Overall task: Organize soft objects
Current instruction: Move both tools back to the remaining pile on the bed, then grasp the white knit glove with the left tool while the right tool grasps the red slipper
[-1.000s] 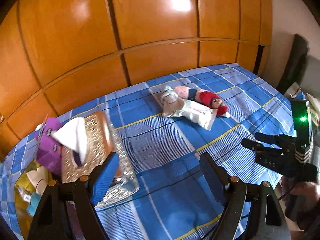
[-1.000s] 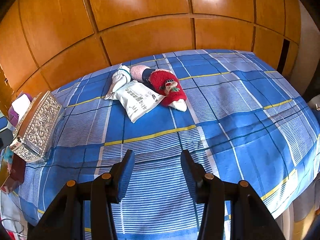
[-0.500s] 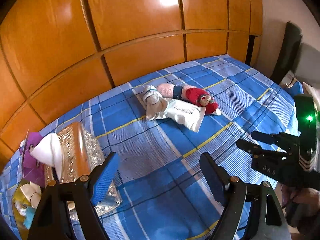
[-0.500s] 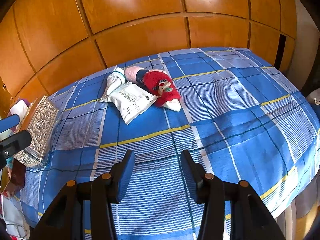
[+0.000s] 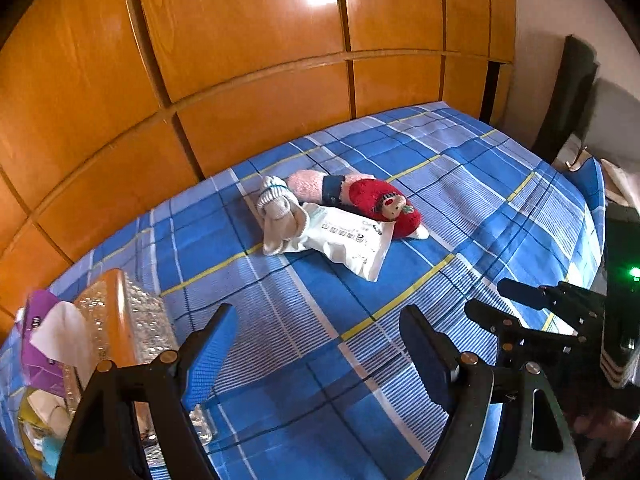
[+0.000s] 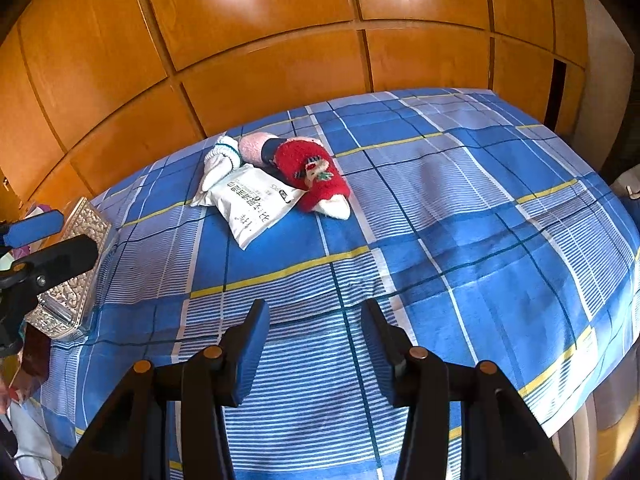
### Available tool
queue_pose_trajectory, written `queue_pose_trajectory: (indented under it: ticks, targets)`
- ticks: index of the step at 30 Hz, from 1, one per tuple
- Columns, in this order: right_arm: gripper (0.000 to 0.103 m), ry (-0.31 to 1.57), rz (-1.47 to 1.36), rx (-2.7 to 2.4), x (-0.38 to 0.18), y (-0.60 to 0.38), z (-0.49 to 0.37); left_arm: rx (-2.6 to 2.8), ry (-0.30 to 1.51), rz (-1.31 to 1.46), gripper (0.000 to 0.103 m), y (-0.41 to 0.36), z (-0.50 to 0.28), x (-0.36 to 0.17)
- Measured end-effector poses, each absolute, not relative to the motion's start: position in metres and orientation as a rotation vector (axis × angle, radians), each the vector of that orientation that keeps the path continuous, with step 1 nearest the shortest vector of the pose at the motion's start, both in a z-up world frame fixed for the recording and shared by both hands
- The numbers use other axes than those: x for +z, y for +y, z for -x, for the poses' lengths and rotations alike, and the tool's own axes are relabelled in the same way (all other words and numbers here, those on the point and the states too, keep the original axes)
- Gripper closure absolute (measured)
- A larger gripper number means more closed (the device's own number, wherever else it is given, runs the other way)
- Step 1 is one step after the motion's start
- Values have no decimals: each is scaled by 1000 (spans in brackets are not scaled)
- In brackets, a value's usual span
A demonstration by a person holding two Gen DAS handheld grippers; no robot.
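Ahead, the blue plaid bedspread lies wide and bare right of the pile near the wooden headboard, where a white sock, a white packet and a red sock touch. Both the left gripper and right gripper hang open and empty. Since a second ago the left view has swung right, pushing the tissue box toward the frame's left edge.

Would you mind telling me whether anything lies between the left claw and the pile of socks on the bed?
Nothing visible does. Only bare blue plaid bedsheet lies between the open left claw and the socks. The white packet rests against the pile's near side, and the tissue box sits off to the left.
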State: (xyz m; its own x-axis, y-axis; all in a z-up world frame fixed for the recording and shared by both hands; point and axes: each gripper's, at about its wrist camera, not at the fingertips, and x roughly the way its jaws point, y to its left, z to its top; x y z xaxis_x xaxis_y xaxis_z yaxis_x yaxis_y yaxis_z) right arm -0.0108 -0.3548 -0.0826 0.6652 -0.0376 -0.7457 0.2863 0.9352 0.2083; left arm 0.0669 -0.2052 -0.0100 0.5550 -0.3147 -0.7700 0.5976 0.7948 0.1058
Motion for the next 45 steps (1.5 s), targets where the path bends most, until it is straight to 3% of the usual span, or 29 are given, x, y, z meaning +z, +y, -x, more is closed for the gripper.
queue_pose_trajectory:
  ticks: [8,23,28,42,44,45]
  targets:
    - [55,836,-339,-180,-86,-357,10,-497,985,-210,21,-203,-121,-24]
    - [55,840,-366,-185,-89,-361,11,-428,1047,-130,23,-210,-178,-31]
    - [55,834,-373,-183,-87,-362,12,-420,1062,-123,32,-232,-208,-34]
    - [55,843,-450,-179,-93,-375,12,-347,1142,-113,32,-261,-288,-78]
    - [55,849,-458,-180,-96,-376,12,-345,1152,-132,36,-265,-291,-85]
    - [55,852,-462,-179,-98,-376,12,-345,1157,-139,44,-266,-293,-88]
